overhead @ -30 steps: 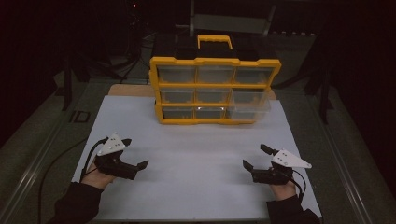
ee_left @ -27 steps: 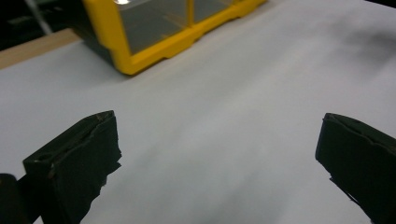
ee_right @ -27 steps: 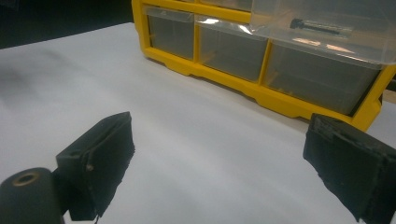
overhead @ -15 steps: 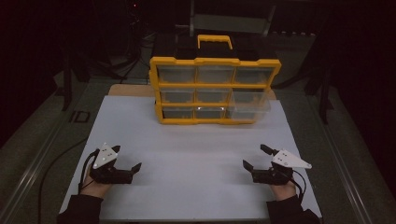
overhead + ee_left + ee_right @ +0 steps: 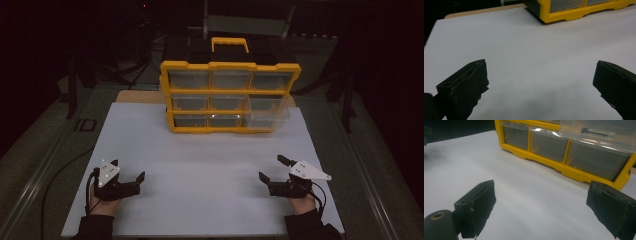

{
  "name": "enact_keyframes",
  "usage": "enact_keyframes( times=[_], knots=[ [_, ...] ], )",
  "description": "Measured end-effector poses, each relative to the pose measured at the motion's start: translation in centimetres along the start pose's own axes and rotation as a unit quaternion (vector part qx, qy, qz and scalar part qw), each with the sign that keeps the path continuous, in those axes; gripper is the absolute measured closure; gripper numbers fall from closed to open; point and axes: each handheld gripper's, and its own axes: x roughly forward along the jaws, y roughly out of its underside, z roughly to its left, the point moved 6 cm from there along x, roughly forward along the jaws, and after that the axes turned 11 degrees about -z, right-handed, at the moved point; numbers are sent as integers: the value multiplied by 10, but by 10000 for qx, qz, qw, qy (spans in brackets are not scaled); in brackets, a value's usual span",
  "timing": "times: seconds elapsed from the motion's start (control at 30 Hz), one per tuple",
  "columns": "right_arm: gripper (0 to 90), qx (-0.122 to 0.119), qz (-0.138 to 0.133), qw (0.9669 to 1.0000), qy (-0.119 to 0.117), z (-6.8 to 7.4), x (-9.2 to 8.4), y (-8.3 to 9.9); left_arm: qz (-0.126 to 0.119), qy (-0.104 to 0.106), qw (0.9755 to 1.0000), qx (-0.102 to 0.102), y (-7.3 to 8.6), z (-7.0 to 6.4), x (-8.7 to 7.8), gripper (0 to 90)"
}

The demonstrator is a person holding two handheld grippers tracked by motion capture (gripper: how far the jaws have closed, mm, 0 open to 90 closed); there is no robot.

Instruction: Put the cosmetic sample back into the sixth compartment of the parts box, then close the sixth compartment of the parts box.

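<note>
A yellow organiser (image 5: 230, 67) with clear drawers and a black-and-yellow handle stands at the back of the white sheet (image 5: 210, 165). Its middle-right drawer (image 5: 267, 109) is pulled out a little. In the right gripper view that drawer (image 5: 609, 138) holds a small black bolt (image 5: 589, 130). My left gripper (image 5: 128, 169) rests near the front left of the sheet, open and holding nothing. My right gripper (image 5: 271, 167) sits at the front right, also open and holding nothing. Both point toward the organiser. In each gripper's own view the jaws are spread wide over bare sheet, left gripper (image 5: 541, 80) and right gripper (image 5: 541, 205).
The sheet lies on a wooden board (image 5: 142, 96) whose edge shows behind it on the left. Dark floor and stand legs (image 5: 75, 85) surround the table. The organiser's lower corner (image 5: 574, 12) shows at the top of the left gripper view.
My left gripper has drawn back a little toward the near edge and turned slightly. The right gripper and the organiser have stayed put.
</note>
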Motion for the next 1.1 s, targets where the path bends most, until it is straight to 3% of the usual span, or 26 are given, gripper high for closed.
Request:
enact_keyframes(
  times=[0.3,1.1],
  knots=[
    [87,-78,55,10000,-28,2,1,3,-123,-126,9998,-78,4,3,-3,0],
    [87,-181,-83,9998,84,-2,-11,-11,-217,-75,9997,-101,3,1,-3,0]
  ],
)
